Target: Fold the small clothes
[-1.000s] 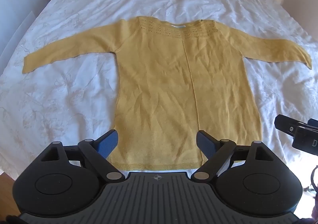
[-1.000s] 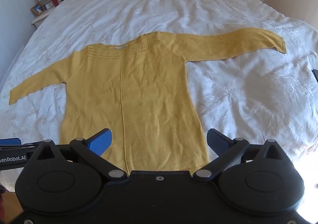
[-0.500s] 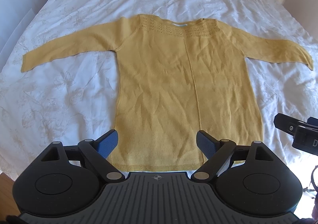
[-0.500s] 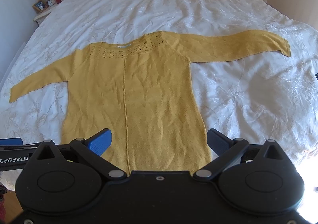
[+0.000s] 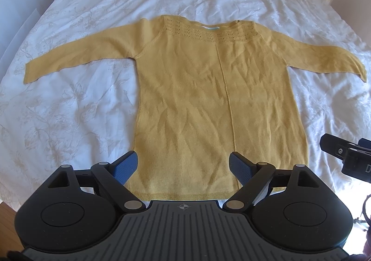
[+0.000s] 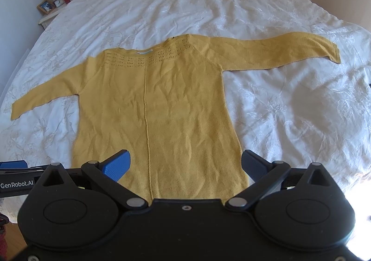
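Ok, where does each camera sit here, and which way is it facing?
Left wrist: on the left tongs, above the hem of the mustard-yellow knit long-sleeved sweater, facing the headboard end; open blue pads show, right tongs at the edge.
Right wrist: on the right tongs, nearer the sweater's right side; open pads show.
Shared: sweater, white floral bedspread.

The only fully readable text is "GenRobot.AI", printed in white on the black body of the left tongs (image 6: 14,183) at the right wrist view's left edge, while the right tongs (image 5: 357,166) in the left wrist view show only a cut-off white "D".
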`<state>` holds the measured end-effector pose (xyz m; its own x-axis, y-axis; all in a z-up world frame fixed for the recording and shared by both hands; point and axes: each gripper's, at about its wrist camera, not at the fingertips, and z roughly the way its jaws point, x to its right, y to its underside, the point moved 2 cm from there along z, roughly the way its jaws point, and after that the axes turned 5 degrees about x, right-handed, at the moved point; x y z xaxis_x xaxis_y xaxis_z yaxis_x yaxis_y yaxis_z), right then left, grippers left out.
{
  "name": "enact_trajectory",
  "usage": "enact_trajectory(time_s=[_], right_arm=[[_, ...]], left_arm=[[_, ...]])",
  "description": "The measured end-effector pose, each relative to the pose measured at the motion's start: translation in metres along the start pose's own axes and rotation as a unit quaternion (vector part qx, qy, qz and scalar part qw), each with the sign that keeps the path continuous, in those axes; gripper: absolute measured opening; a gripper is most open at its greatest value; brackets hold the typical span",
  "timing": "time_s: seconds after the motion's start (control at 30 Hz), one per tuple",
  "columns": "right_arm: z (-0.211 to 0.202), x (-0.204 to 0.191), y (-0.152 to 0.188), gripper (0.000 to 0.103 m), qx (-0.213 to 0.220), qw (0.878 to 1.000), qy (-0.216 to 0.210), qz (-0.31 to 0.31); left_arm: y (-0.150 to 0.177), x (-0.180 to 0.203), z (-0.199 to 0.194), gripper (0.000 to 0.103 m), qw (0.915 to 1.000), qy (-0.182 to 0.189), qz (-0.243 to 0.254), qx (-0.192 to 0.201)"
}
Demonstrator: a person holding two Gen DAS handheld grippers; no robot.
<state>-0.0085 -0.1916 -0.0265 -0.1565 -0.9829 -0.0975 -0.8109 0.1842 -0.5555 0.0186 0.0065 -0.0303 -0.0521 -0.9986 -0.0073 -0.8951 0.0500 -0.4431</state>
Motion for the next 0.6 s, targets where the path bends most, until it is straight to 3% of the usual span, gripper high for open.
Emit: enact_trajectory(time_s=[0.6], right_arm=[[0.0063,-0.0065,-0.0017,0.101,-0.006,1.000,-0.002,-0.002]], left_arm=[[-0.0062,-0.0045,0.0063,0.086,1.0000,0.004,-0.001,-0.009]])
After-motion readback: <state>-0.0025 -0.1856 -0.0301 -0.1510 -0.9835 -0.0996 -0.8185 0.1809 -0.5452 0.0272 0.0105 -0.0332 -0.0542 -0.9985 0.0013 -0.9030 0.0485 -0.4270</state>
